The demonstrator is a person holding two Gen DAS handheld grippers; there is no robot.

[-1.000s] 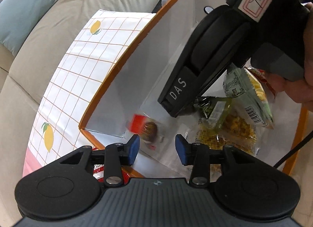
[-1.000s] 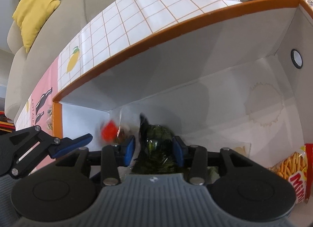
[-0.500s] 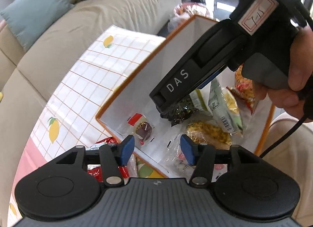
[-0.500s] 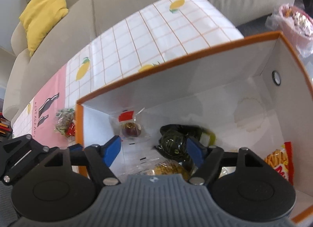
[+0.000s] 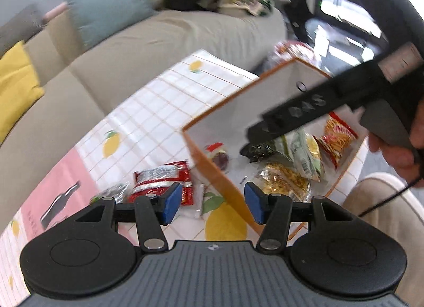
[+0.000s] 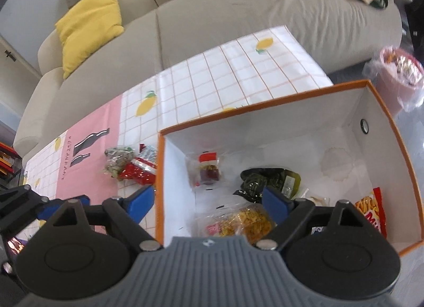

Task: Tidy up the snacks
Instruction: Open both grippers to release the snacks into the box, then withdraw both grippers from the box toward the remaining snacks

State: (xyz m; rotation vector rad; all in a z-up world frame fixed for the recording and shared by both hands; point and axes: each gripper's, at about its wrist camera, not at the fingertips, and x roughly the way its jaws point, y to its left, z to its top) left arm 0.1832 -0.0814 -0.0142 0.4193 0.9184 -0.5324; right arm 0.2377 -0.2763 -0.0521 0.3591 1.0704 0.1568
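Snacks sit in the orange-rimmed box (image 6: 291, 105); a red packet (image 6: 137, 170) and a green one (image 6: 118, 160) wait outside on the counter (image 6: 212, 76). Both tongs — left (image 5: 213, 202), right (image 6: 208, 201) — gape apart, empty. Reaching over, they might clip the box wall. Beige sofa (image 6: 238, 15) behind.

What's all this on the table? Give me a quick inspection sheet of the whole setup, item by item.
Surface: lemon-print tablecloth, partly pink.
Job's things: orange-rimmed box holding the dark green packet, red-topped sweet, yellow snack bag and red chips bag; red packet and greenish packet lie outside it on the cloth.
Clutter: pink tub beyond the box.
Grippers: left gripper open, empty; right gripper open, empty.
Cables: black cable below the hand.
Surroundings: beige sofa, yellow cushion.
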